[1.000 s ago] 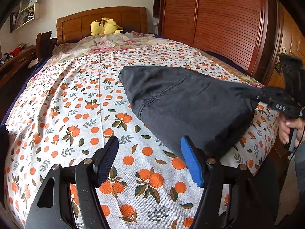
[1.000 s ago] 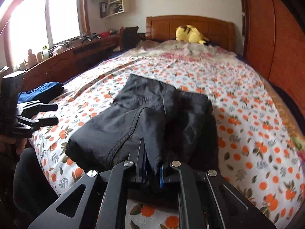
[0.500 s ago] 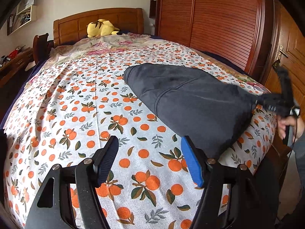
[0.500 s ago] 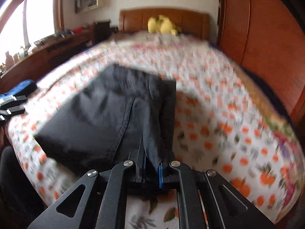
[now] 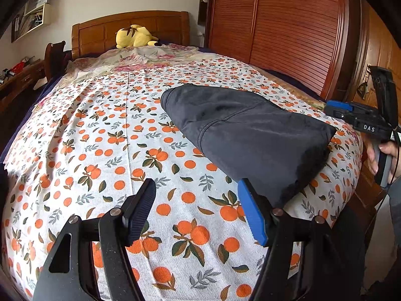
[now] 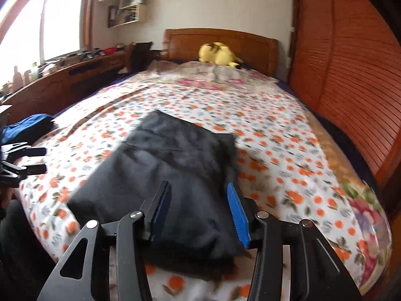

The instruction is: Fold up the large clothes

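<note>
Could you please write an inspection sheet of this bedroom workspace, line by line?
Surface: bed sheet with orange-fruit print, lightly creased.
Job's things: dark garment, folded, lying near the bed's foot.
Clutter: yellow plush toy by the headboard; blue cloth off the bed's side.
Grippers: left tongs open over bare sheet; right tongs have just been opening, garment beneath them, pads not pressing.
Cables: thin black cable at the right handle.
Surroundings: wooden wardrobe, window, wall shelves.
</note>
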`<state>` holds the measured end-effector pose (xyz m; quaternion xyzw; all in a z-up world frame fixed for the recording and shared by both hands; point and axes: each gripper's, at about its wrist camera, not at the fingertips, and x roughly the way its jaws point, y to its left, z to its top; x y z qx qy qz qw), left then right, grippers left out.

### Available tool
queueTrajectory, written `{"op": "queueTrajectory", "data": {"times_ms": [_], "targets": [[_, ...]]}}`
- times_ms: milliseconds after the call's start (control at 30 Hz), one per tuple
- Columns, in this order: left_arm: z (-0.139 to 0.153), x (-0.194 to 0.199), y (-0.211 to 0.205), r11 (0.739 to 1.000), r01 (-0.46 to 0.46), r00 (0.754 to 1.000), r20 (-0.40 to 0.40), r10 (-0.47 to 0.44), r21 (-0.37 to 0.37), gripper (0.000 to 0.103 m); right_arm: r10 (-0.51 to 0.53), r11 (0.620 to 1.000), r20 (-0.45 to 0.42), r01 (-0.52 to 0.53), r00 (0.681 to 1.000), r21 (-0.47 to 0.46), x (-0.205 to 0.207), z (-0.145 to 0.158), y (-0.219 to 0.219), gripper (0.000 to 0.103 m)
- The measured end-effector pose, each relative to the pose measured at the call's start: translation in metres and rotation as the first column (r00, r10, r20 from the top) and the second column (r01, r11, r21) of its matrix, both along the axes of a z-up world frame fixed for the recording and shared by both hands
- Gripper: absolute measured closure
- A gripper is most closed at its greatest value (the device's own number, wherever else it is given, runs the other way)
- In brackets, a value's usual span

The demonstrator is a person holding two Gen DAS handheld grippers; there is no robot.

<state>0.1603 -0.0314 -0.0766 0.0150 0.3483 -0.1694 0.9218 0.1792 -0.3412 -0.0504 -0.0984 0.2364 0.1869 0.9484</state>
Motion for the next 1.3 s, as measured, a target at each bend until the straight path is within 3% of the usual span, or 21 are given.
{"op": "queueTrajectory", "data": {"times_ms": [200,367,467,533,700,900,1033,1167,1300], "targets": [[-0.001,-0.004,0.002,1.000,-0.012,1.000,-0.005,0.012,0.015,0.034,0.132,0.987,-0.102,-0.121,0.986,0.102,0.011,-0.014,0.052,0.054],[-0.001,-0.004,0.007,1.000,-0.024,1.000,-0.005,0.024,0.017,0.034,0.191,0.980,-0.137,-0.181,0.972,0.076,0.018,-0.025,0.084,0.054],[-0.002,-0.003,0.013,0.999,-0.035,0.999,-0.006,0.035,0.012,0.034,0.213,0.977,-0.200,-0.207,0.956,0.055,0.036,-0.045,0.089,0.054],[-0.004,-0.001,0.016,0.999,-0.041,0.999,-0.011,0.041,0.004,0.034,0.244,0.969,-0.249,-0.224,0.937,0.107,0.043,-0.057,0.082,0.054],[-0.011,0.003,0.015,0.999,-0.039,0.999,-0.026,0.040,0.008,0.034,0.262,0.962,-0.240,-0.234,0.935,0.139,0.052,-0.066,0.072,0.054],[-0.014,0.020,0.011,1.000,-0.019,0.999,-0.041,0.019,0.002,0.034,0.167,0.981,-0.192,-0.144,0.967,0.131,0.026,-0.047,0.063,0.053],[-0.014,0.049,0.005,1.000,0.001,0.999,-0.047,-0.001,0.004,0.034,0.031,0.995,-0.129,-0.018,0.991,0.100,-0.003,-0.039,0.021,0.053],[-0.014,0.081,0.000,1.000,0.016,0.998,-0.059,-0.018,-0.022,0.034,-0.100,0.985,-0.136,0.118,0.986,0.129,-0.023,-0.045,-0.031,0.053],[-0.015,0.104,-0.013,0.999,0.032,0.997,-0.064,-0.031,0.013,0.034,-0.183,0.964,-0.143,0.206,0.973,0.168,-0.031,-0.053,-0.068,0.053]]}}
